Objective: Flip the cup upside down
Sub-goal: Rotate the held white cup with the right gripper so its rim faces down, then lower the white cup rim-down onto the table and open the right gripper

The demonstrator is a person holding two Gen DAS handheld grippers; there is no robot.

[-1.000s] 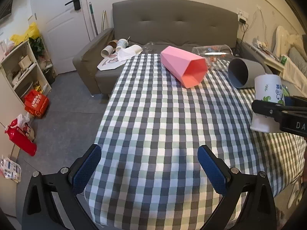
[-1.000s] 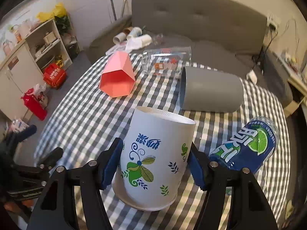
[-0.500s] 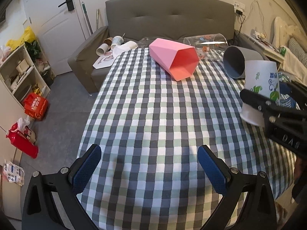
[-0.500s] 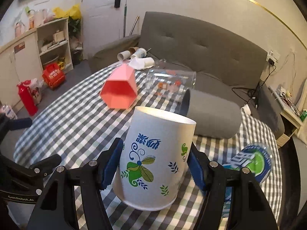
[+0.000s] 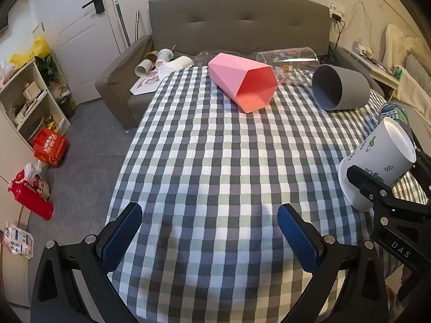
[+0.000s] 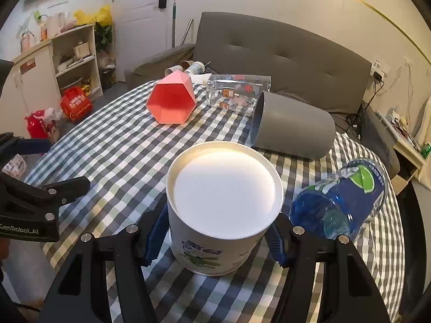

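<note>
R gripper (image 6: pixel 219 238) clamps the white cup (image 6: pixel 223 207), tilted bottom-up over the checked table (image 6: pixel 121 145); L gripper (image 5: pixel 210 235) gapes, holding nothing. Just beside the cup lies a blue bottle (image 6: pixel 342 199). Farther back: grey pot (image 6: pixel 292 129), pink cup (image 6: pixel 172 102), clear glass (image 6: pixel 237 94), all on their sides.

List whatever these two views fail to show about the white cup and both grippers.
- White cup: right wrist view shows only its flat end; whether its mouth touches the table is hidden by its own body.
- Right gripper: the cup covers its fingers' tips; left wrist view cuts it at the edge.
- Left gripper: its body is cut off by the bottom edge.
- Bottle: label too distorted to read.
</note>
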